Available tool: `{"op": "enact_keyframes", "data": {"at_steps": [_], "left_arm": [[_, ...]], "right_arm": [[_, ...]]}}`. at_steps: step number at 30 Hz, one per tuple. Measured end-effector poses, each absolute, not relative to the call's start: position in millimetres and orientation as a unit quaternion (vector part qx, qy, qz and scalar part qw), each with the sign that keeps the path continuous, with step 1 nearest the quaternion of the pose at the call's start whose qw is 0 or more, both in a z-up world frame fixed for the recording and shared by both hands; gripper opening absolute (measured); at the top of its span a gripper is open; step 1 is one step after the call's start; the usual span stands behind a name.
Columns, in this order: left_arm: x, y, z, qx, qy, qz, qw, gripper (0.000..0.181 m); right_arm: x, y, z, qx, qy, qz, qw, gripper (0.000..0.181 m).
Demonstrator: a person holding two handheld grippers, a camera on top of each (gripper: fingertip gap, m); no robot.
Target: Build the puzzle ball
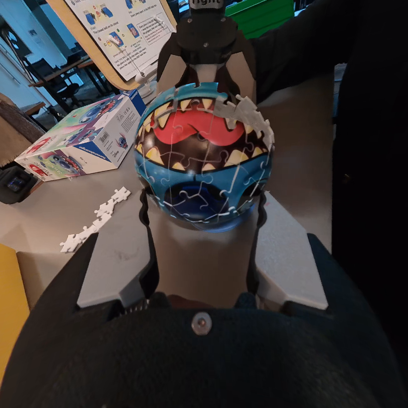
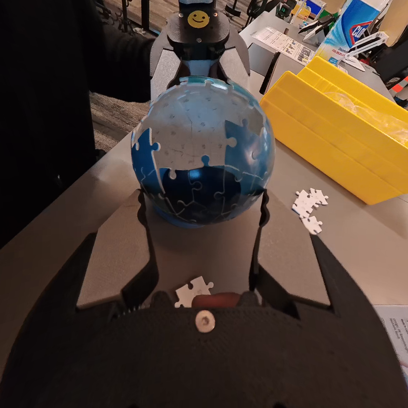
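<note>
The puzzle ball [image 1: 203,150] stands on a blue stand [image 1: 212,227] on the grey table. It shows a toothy mouth and red tongue. A white-backed strip of pieces [image 1: 249,110] sticks out at its upper right. In the right wrist view the ball [image 2: 249,154] has a large gap through which the grey insides of pieces show. My left gripper [image 1: 203,198] holds the ball's lower sides. My right gripper [image 2: 203,198] holds it from the opposite side. Each shows across the ball in the other view, the right one [image 1: 205,72] and the left one [image 2: 199,70].
A strip of loose white pieces [image 1: 95,220] lies left of the ball, and it shows in the right wrist view [image 2: 309,203]. One piece [image 2: 194,291] lies near my right gripper. The puzzle box [image 1: 84,141], an instruction board [image 1: 123,33] and yellow bins [image 2: 331,132] stand around. The gap from one gripper's tips to the other's is roughly 8 cm.
</note>
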State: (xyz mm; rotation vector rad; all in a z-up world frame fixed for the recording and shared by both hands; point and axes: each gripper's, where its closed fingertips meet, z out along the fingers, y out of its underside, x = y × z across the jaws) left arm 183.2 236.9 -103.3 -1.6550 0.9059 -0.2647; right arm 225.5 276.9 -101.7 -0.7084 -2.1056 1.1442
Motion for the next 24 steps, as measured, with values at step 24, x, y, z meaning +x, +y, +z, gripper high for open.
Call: {"op": "enact_keyframes", "data": {"at_steps": [24], "left_arm": [[139,232,-105,-0.730,0.351,-0.102,0.577,0.091]], "right_arm": [[233,273,-89,-0.278,-0.774,0.491,0.289,0.086]]}}
